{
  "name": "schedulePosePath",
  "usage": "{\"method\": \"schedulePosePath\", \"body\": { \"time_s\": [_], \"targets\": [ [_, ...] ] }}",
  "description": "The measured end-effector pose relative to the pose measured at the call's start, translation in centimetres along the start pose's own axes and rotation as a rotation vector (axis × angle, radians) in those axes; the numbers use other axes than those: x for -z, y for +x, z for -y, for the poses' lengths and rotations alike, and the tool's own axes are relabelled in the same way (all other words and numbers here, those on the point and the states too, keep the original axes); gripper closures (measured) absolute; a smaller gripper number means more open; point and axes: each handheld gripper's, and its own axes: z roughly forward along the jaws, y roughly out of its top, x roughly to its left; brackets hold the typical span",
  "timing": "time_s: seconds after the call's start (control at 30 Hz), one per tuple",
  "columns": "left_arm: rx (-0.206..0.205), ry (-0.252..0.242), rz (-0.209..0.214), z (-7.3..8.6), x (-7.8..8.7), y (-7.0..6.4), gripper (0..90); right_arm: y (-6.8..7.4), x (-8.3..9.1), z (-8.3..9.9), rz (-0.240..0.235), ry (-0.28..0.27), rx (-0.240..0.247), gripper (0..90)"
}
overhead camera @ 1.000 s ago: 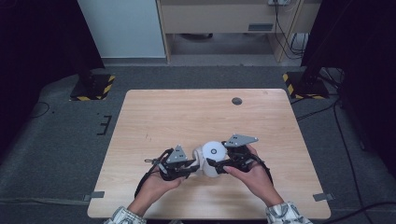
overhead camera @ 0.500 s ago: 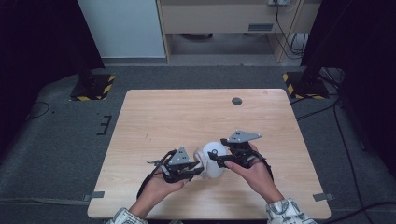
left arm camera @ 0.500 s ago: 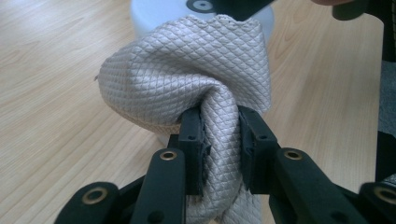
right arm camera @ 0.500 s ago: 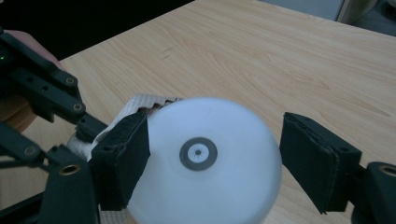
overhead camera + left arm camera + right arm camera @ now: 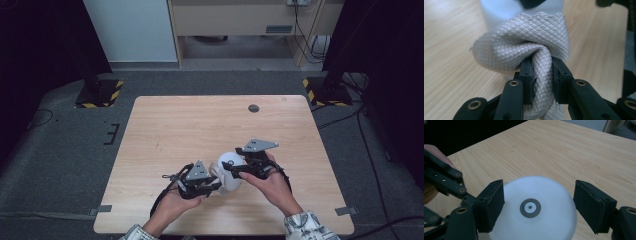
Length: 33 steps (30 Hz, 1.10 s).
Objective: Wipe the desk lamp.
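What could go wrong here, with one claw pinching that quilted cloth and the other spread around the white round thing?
The left claw grips only a bunched fold of the grey quilted cloth; a tug might pull it free.

The right claw stands open around the smooth white domed object, one pad touching at most, so closing off-centre could make it slip out.

Both claws work close together and might collide.

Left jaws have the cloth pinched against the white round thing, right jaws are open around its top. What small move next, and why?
Probably close the right gripper on the white object. Its jaws stand open on either side of the rounded top, one apart from it, while the left gripper is shut on the quilted grey cloth, so a firm hold would steady it.
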Motion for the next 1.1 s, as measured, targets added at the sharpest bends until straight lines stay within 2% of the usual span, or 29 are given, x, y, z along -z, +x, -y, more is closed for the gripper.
{"method": "schedulePosePath", "body": {
  "time_s": [0.13,0.27,0.5,0.6,0.67,0.7,0.9,0.97,1.1],
  "targets": [
    [-0.005,-0.023,-0.015,-0.1,-0.2,-0.3,72.7,-0.1,0.1,0.0,0.009,-0.002,0.0,25.5],
    [0.008,-0.013,-0.02,0.4,-0.9,0.0,72.8,-0.2,0.1,0.1,0.019,-0.01,-0.005,25.5],
    [0.02,-0.016,-0.066,-0.2,-1.9,0.9,72.7,-1.0,-0.4,-0.1,0.059,-0.026,-0.026,25.5],
    [0.04,-0.021,-0.063,-0.4,-2.2,1.1,72.7,-1.5,-0.5,-0.2,0.069,-0.031,-0.033,25.5],
    [0.037,-0.021,-0.058,-0.4,-2.1,1.0,72.6,-1.6,-0.5,-0.3,0.063,-0.028,-0.034,25.5],
    [0.041,-0.027,-0.038,-0.5,-2.1,0.7,72.6,-1.6,-0.5,-0.3,0.063,-0.028,-0.034,25.5],
    [0.006,-0.06,-0.01,-1.4,-1.9,-0.7,72.6,-1.3,-0.6,-0.3,0.061,-0.027,-0.02,25.4],
    [-0.012,-0.053,-0.023,-1.5,-2.1,-0.8,72.5,-1.3,-0.6,-0.4,0.062,-0.028,-0.021,25.4],
    [-0.006,-0.015,-0.023,-0.9,-3.0,-0.4,72.6,-1.6,-0.5,-0.3,0.064,-0.026,-0.023,25.5]
  ]
}}
